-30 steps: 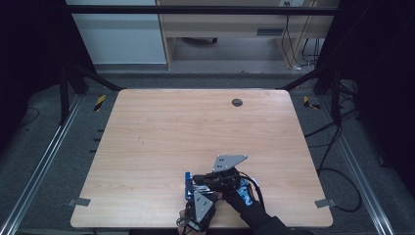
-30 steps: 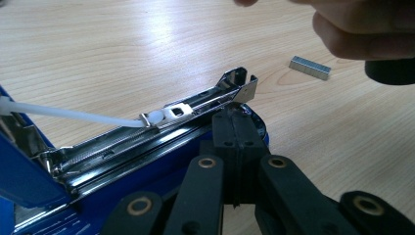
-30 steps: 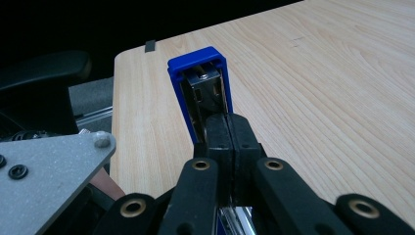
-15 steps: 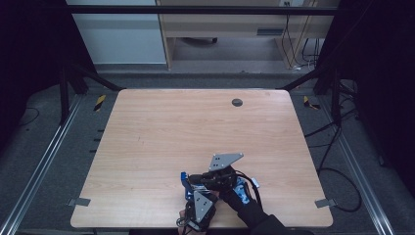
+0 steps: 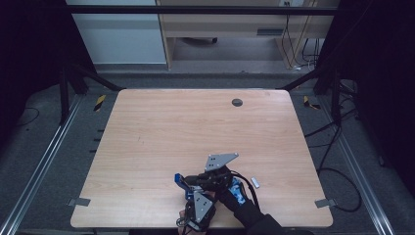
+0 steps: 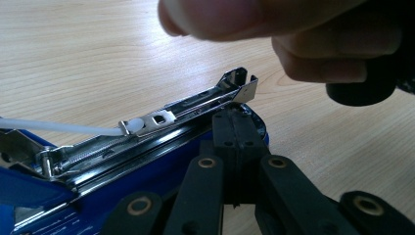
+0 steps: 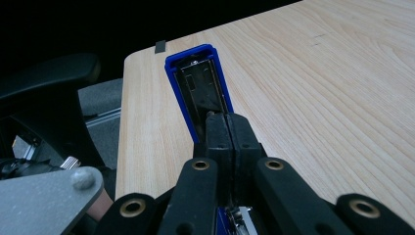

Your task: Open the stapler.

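A blue stapler (image 5: 182, 182) lies opened near the table's front edge. In the left gripper view its metal staple channel (image 6: 195, 105) is bare, with a white pusher rod (image 6: 58, 128) running off to the left. My left gripper (image 6: 235, 128) is shut, its tips resting against the stapler's blue body. My right gripper (image 7: 226, 123) is also shut, its tips at the base of the raised blue lid (image 7: 198, 83). In the high view the two grippers (image 5: 198, 208) (image 5: 215, 174) crowd over the stapler. A hand's fingers (image 6: 293, 34) hover above the channel.
A small silver strip (image 5: 255, 182) lies on the wood just right of the grippers. A dark round grommet (image 5: 237, 102) sits near the table's far edge. The wooden table (image 5: 195, 127) stretches bare beyond the stapler. Metal rails flank both sides.
The right gripper and the stapler's blue lid have edged slightly to the left. The left gripper has stayed put.
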Motion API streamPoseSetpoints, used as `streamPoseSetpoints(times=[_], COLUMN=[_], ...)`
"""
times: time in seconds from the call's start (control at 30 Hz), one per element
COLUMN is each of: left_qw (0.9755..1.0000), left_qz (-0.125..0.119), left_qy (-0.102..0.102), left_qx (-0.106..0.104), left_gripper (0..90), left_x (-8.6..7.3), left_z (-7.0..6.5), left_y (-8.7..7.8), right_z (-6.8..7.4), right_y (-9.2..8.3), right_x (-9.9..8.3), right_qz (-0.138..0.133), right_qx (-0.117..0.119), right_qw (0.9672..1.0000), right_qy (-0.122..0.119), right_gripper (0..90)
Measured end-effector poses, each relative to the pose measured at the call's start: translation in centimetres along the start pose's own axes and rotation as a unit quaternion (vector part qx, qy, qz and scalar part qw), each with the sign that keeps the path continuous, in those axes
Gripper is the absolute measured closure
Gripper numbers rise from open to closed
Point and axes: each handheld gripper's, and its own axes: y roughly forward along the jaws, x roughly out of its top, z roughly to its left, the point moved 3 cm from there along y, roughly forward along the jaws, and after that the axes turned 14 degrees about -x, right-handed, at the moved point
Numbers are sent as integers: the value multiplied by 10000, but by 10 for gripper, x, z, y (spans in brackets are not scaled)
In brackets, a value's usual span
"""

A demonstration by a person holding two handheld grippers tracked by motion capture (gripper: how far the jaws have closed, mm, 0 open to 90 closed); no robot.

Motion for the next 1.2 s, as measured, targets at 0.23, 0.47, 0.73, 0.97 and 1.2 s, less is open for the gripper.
streamPoseSetpoints(times=[0.23, 0.47, 0.73, 0.97, 1.2], left_qw=[10000, 10000, 10000, 10000, 10000], left_qz=[-11, -33, -13, -15, -18], left_qy=[-13, -2, -20, -21, -16], left_qx=[2, -51, -4, -11, -2], left_gripper=[895, 895, 895, 895, 895], left_x=[0, 0, 0, 0, 0], left_z=[-1, 0, 0, 0, 0], left_y=[0, 1, 0, 0, 0], right_z=[1, 3, 4, 5, 4], right_y=[5, 11, 19, 24, 26], right_x=[1, -1, -3, -3, -4], right_qz=[25, 121, 267, 350, 439], right_qx=[42, 78, 94, 112, 130], right_qw=[10000, 9999, 9996, 9993, 9989], right_qy=[16, 20, 1, 19, 64], right_gripper=[896, 900, 900, 900, 900])
